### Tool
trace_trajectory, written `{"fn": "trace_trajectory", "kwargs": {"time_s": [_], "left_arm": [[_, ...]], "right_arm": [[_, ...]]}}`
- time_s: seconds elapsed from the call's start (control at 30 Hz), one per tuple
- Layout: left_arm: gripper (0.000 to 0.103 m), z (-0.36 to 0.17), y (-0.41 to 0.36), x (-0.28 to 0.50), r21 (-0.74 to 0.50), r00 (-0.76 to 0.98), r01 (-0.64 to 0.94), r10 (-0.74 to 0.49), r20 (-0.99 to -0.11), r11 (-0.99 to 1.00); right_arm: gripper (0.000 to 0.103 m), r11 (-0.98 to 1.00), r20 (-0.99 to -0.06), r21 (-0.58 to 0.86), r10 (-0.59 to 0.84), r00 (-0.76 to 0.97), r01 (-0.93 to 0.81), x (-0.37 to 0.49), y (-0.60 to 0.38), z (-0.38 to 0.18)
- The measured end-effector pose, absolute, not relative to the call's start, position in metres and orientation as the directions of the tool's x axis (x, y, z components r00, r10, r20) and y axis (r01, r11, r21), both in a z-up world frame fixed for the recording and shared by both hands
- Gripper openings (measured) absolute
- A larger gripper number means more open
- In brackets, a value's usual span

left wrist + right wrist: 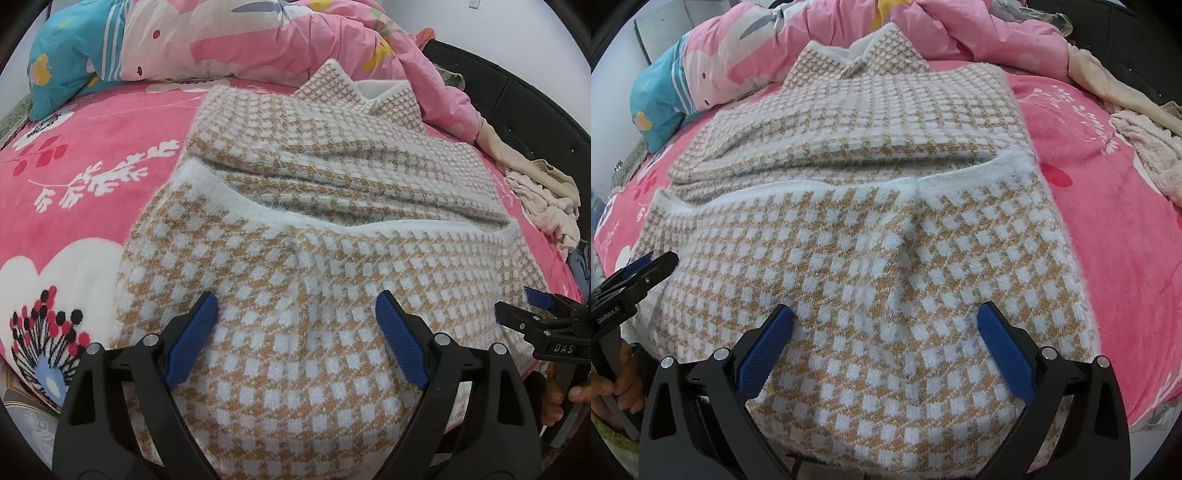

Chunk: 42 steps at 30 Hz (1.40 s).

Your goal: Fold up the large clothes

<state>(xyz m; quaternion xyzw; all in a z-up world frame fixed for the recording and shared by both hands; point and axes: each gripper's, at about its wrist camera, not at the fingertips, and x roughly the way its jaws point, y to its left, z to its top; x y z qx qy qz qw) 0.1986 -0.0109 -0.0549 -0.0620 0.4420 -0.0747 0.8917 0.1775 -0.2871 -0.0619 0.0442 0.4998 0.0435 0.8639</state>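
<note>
A fuzzy tan-and-white checked sweater [314,229] lies partly folded on the pink bed, its white-edged hem folded up over the body and its collar at the far end; it also shows in the right wrist view [871,206]. My left gripper [297,299] is open, blue pads apart just above the near fold, holding nothing. My right gripper [886,312] is open the same way over the near fold. The right gripper also shows at the right edge of the left wrist view [517,304], and the left gripper at the left edge of the right wrist view [659,260].
A pink floral blanket [74,177] covers the bed. A rumpled pink duvet [258,40] and a teal pillow [66,62] lie at the far end. Beige and cream clothes [543,199] are heaped at the right by the black bed frame [517,96].
</note>
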Motion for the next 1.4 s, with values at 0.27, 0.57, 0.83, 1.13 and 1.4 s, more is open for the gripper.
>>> {"fn": "trace_trajectory", "kwargs": {"time_s": [0.27, 0.57, 0.83, 1.13, 1.4], "left_arm": [[0.084, -0.055, -0.011, 0.199, -0.178, 0.597, 0.077, -0.189, -0.78, 0.981], [0.084, -0.055, -0.011, 0.199, -0.181, 0.596, 0.078, -0.191, -0.78, 0.98], [0.085, -0.054, -0.011, 0.199, -0.181, 0.596, 0.078, -0.191, -0.78, 0.98], [0.085, -0.024, -0.009, 0.188, -0.166, 0.645, 0.093, -0.187, -0.741, 0.982], [0.085, 0.037, -0.003, 0.225, -0.154, 0.69, 0.145, -0.211, -0.692, 0.977]], "right_arm": [[0.097, 0.992, -0.86, 0.12, 0.12, 0.496, -0.031, 0.177, -0.287, -0.061], [0.097, 0.992, -0.862, 0.122, 0.123, 0.492, -0.035, 0.178, -0.286, -0.063], [0.097, 0.992, -0.863, 0.123, 0.126, 0.489, -0.039, 0.177, -0.287, -0.063], [0.097, 0.983, -0.853, 0.177, 0.173, 0.492, -0.039, 0.174, -0.297, -0.045], [0.097, 0.972, -0.761, 0.189, 0.237, 0.604, -0.143, 0.187, -0.3, 0.039]]}}
